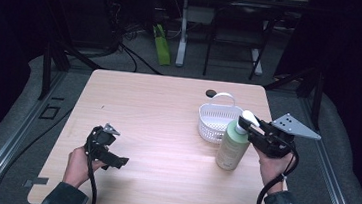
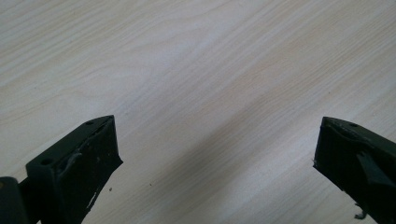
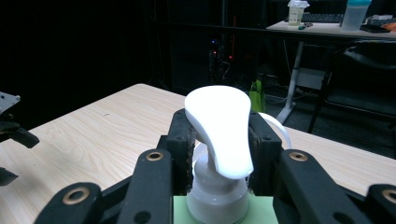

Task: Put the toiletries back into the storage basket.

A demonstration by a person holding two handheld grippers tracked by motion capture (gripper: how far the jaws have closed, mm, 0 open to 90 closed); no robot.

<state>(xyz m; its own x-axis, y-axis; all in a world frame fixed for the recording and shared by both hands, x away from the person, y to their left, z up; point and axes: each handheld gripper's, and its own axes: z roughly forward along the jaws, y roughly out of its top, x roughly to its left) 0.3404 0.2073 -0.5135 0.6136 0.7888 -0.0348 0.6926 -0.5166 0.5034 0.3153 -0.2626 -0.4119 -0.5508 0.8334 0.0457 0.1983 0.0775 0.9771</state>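
A pale green pump bottle (image 1: 232, 148) with a white pump head (image 3: 219, 130) stands upright on the wooden table (image 1: 158, 110), just in front of a white plastic basket (image 1: 216, 119). My right gripper (image 1: 245, 126) is shut on the pump head, its jaws pressing on both sides of it (image 3: 219, 140). My left gripper (image 1: 115, 160) is held low over the table's near left part. In the left gripper view its jaws stand wide apart (image 2: 215, 154) with only bare wood between them.
The basket has a handle and sits at the table's right middle, with a small black disc (image 1: 211, 92) behind it. Beyond the table are a desk's legs, a green object (image 1: 162, 45) on the floor and cables. Dark frame bars flank the table.
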